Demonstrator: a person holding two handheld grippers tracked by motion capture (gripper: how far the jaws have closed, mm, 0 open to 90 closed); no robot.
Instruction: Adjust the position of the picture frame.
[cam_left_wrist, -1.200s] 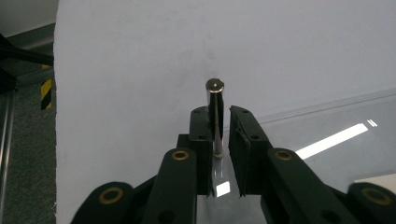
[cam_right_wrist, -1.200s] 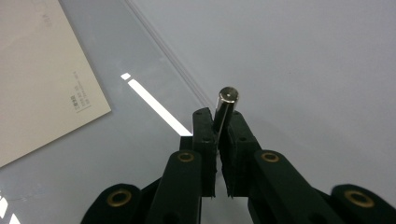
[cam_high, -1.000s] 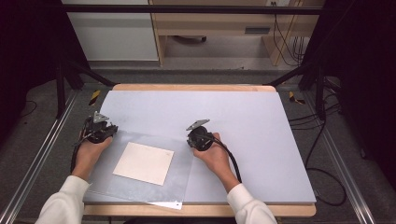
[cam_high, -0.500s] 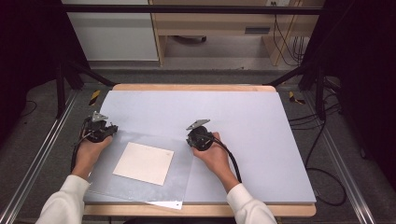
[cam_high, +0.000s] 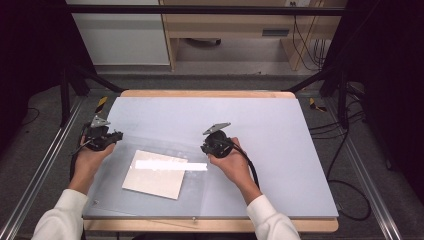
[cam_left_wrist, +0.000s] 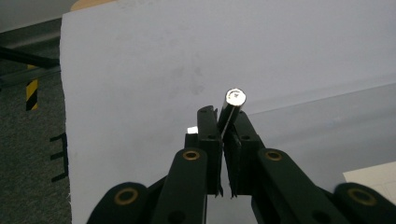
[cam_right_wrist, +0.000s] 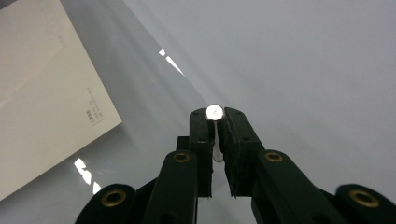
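A cream card (cam_high: 155, 174) lies flat at the front left of the pale grey mat (cam_high: 260, 125), with a clear plastic sheet (cam_high: 145, 202) over that area. My left gripper (cam_high: 102, 137) sits at the mat's left edge, left of the card. In the left gripper view, the left gripper (cam_left_wrist: 223, 119) is shut on a small dark rod (cam_left_wrist: 232, 105) with a shiny round end. My right gripper (cam_high: 215, 144) is just right of the card's far corner. In the right gripper view, the right gripper (cam_right_wrist: 215, 119) is shut on a thin metal pin (cam_right_wrist: 214, 112) with a bright round head.
The mat covers a wooden table (cam_high: 210, 93) framed by metal rails (cam_high: 45, 165). Black cables (cam_high: 345, 150) trail on the floor at the right. Yellow-black tape marks (cam_high: 101, 103) sit by the far corners. A bright glare streak (cam_high: 170, 165) crosses the plastic sheet.
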